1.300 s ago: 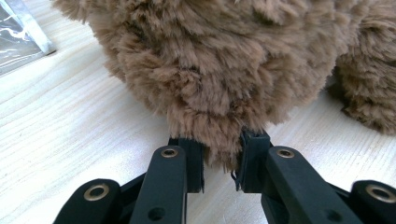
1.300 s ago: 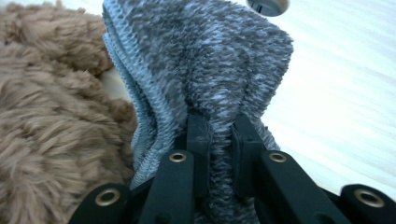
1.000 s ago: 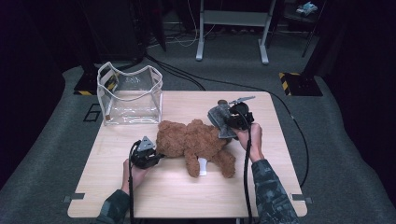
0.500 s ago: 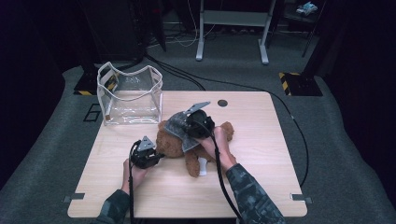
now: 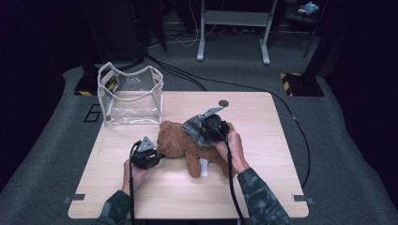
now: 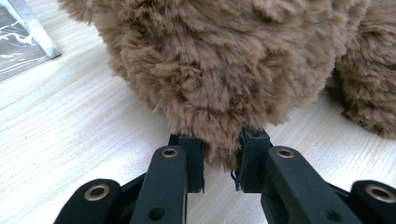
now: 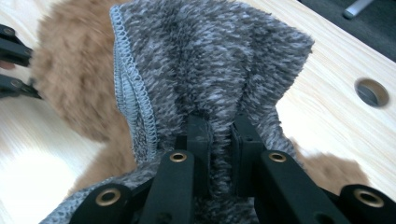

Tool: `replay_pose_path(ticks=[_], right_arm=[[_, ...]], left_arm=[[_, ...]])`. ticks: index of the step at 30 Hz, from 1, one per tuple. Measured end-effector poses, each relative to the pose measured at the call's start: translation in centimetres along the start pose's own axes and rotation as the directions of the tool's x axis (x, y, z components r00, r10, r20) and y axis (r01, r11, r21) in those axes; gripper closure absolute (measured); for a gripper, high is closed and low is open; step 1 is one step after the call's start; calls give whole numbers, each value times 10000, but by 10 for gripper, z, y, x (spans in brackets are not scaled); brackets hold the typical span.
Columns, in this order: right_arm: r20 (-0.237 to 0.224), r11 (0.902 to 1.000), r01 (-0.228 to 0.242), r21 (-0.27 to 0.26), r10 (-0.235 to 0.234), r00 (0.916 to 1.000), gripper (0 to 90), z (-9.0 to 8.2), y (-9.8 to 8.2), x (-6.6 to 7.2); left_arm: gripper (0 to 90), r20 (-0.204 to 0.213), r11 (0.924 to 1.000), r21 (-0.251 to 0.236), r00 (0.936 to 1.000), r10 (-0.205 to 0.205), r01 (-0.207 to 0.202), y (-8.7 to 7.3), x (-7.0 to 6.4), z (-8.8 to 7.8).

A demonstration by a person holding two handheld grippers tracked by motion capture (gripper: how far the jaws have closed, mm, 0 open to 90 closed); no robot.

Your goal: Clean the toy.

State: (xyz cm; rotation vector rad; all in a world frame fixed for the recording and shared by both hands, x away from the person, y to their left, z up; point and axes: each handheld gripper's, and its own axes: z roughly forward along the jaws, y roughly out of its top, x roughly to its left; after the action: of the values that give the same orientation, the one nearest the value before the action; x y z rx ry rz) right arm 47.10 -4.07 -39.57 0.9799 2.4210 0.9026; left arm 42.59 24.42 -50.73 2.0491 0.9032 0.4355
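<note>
Tabletop [image 5: 263, 183]: pale wood-grain rectangle. Clear plastic bag [image 5: 130, 96]: boxy, far-left corner. Teddy bear [image 5: 180, 143]: shaggy brown plush, lying mid-tabletop. Grey cloth [image 7: 205, 70]: fuzzy knit, stitched hem, clenched by right gripper [image 7: 220, 135] over bear. Left gripper [image 6: 219, 154]: pinching bear's fur.

Table [image 5: 244, 187] lit bright from above, surroundings v. dark; closeups sharp-ish, maybe slight blur at edges.
</note>
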Motion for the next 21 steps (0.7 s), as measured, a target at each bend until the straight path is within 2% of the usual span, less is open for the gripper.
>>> replay_pose_path(ticks=[4,5,6,7,9,10,12,13,14,15,17,18,19,21], right_arm=[[245,9992,-406,-7,407,9989,813,-11,-16,-15],[464,9983,-578,-29,579,9972,813,-15,-24,-23],[464,9983,-578,-29,579,9972,813,-15,-24,-23],[665,9945,-1042,-39,1043,9923,813,-19,-34,-31],[659,9928,-1195,-35,1195,9906,813,-20,-39,-35],[722,9891,-1470,39,1463,9866,814,-23,-51,-44],[1160,9859,-1658,218,1622,9799,813,-26,-62,-52],[1160,9859,-1658,218,1622,9799,813,-26,-62,-52],[1479,9795,-1996,257,1937,9698,813,-31,-76,-63],[1479,9795,-1996,257,1937,9698,813,-31,-76,-63],[1694,9693,-2455,149,2395,9560,813,-37,-90,-73],[1842,9631,-2690,42,2636,9469,813,-44,-103,-83],[1842,9631,-2690,42,2636,9469,813,-44,-103,-83],[1976,9523,-3049,-83,3005,9331,813,-52,-113,-89]], left_arm=[[759,-13,10000,3,10000,10,-10,0,0,0],[758,-13,10000,3,10000,10,-10,0,0,0],[758,-8,10000,18,10000,17,-17,0,0,0],[758,10,10000,51,10000,6,-6,0,0,0],[757,-10,10000,38,10000,16,-16,0,0,0],[757,-12,10000,39,10000,-9,9,0,0,0],[754,-61,10000,95,10000,15,-14,0,0,0],[750,-61,10000,95,10000,15,-14,0,0,0],[743,-80,9999,114,10000,26,-25,0,0,0],[743,-103,9999,98,9999,37,-36,-1,0,0],[721,-137,9999,101,9999,3,-2,-1,0,0],[682,-123,9999,114,9999,-31,32,-1,0,-1],[682,-119,9999,97,9999,-73,74,-1,0,-1],[622,-171,9997,44,9996,-226,227,-1,-1,-2]])
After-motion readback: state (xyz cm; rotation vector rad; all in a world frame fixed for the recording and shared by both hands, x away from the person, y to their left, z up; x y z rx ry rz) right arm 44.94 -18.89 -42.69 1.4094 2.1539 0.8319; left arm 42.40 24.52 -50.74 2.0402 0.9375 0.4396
